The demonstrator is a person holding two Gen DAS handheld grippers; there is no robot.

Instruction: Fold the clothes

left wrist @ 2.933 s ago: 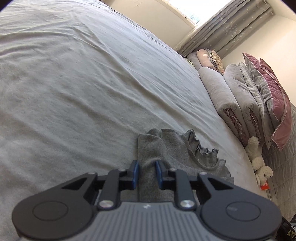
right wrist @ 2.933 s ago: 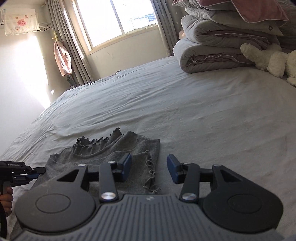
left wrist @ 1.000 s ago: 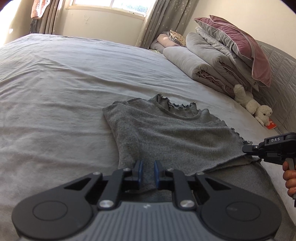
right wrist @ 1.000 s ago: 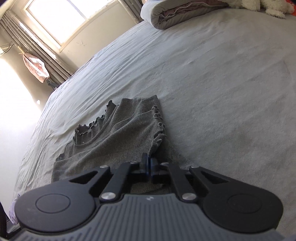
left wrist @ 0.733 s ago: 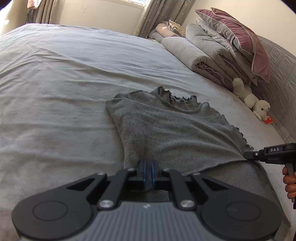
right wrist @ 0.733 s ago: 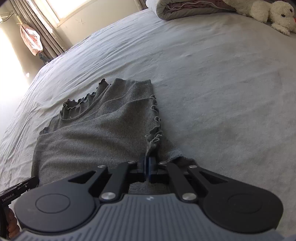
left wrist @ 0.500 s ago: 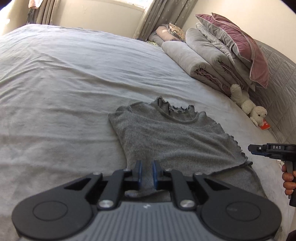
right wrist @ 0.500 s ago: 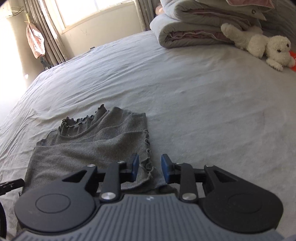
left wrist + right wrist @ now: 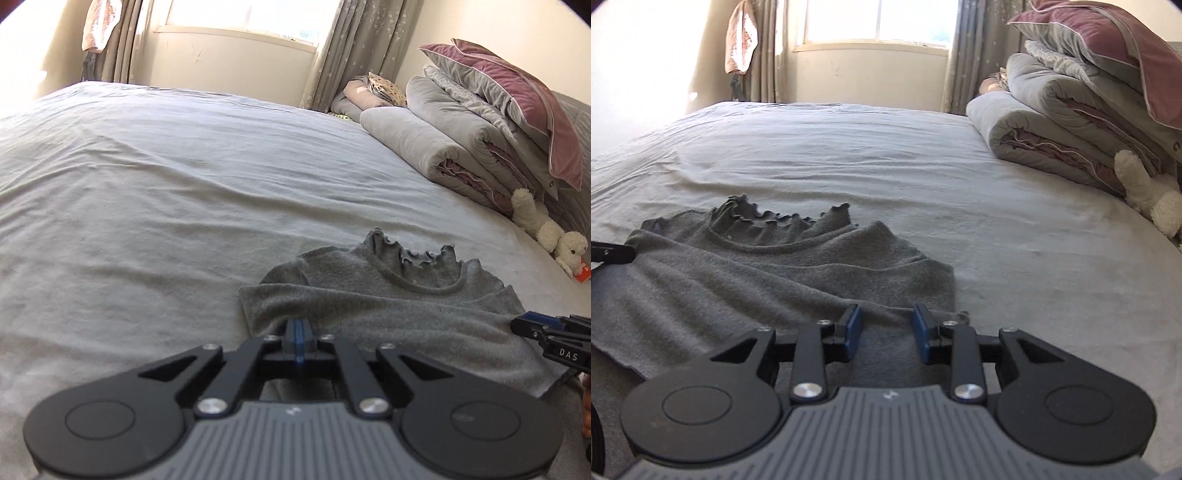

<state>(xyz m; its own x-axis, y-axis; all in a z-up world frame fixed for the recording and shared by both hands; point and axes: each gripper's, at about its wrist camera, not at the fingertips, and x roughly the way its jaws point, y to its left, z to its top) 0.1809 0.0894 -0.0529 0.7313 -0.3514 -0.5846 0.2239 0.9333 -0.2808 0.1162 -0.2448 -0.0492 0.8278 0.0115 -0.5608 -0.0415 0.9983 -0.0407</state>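
Observation:
A grey knit top (image 9: 388,299) with a ruffled neckline lies on the grey bed sheet (image 9: 147,192), its lower part folded up over itself. My left gripper (image 9: 298,334) is shut with its tips on the top's left folded edge; whether cloth is pinched between them is hidden. My right gripper (image 9: 886,328) is open, its blue pads (image 9: 854,326) low over the top's (image 9: 757,273) right folded edge, holding nothing. The right gripper's tip also shows in the left wrist view (image 9: 532,326).
A stack of rolled grey quilts (image 9: 454,147) with a pink pillow (image 9: 517,77) stands along the bed's right side, a white plush toy (image 9: 546,232) beside it. A window (image 9: 879,20) and curtains are behind the bed.
Both grippers let go of the top about half a second ago. Since then the left gripper has shut again at the left folded edge, and the right gripper has opened wider.

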